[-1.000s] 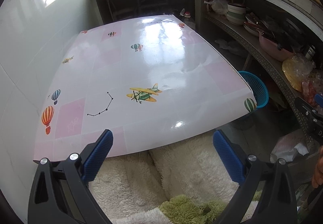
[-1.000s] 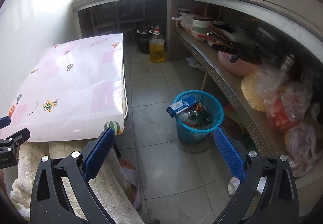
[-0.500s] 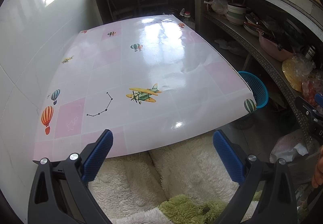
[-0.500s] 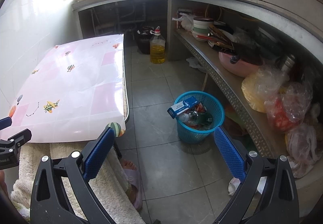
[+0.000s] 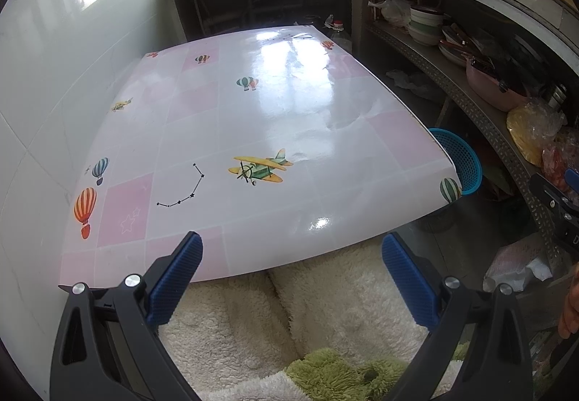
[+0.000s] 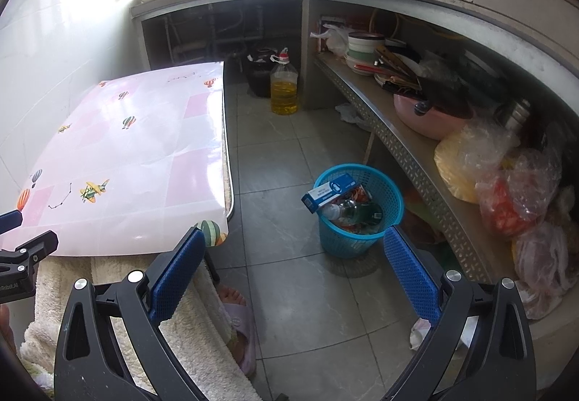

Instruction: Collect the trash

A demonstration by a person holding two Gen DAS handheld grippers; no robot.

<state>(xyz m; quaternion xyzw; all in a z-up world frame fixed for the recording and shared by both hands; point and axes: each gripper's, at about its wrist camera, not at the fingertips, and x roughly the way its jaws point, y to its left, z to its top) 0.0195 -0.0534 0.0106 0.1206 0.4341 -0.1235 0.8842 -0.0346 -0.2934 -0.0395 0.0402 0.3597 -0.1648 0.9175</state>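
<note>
A blue plastic basket point(image 6: 376, 238) stands on the floor right of the table, holding a blue-and-white box point(image 6: 329, 191), a bottle and other trash. Its rim also shows past the table corner in the left wrist view point(image 5: 461, 158). My right gripper point(image 6: 291, 263) is open and empty, held above the floor short of the basket. My left gripper point(image 5: 291, 269) is open and empty, at the near edge of the pink table point(image 5: 253, 118), whose top carries only printed pictures. The tip of the right gripper shows at the right edge of the left wrist view point(image 5: 557, 202).
A metal shelf point(image 6: 416, 147) on the right holds bowls, a pink basin and plastic bags. An oil bottle point(image 6: 284, 86) stands on the floor at the back. A fleece-covered lap point(image 5: 325, 310) and a slippered foot point(image 6: 239, 314) lie under the grippers. A crumpled paper point(image 6: 418, 332) lies by the shelf foot.
</note>
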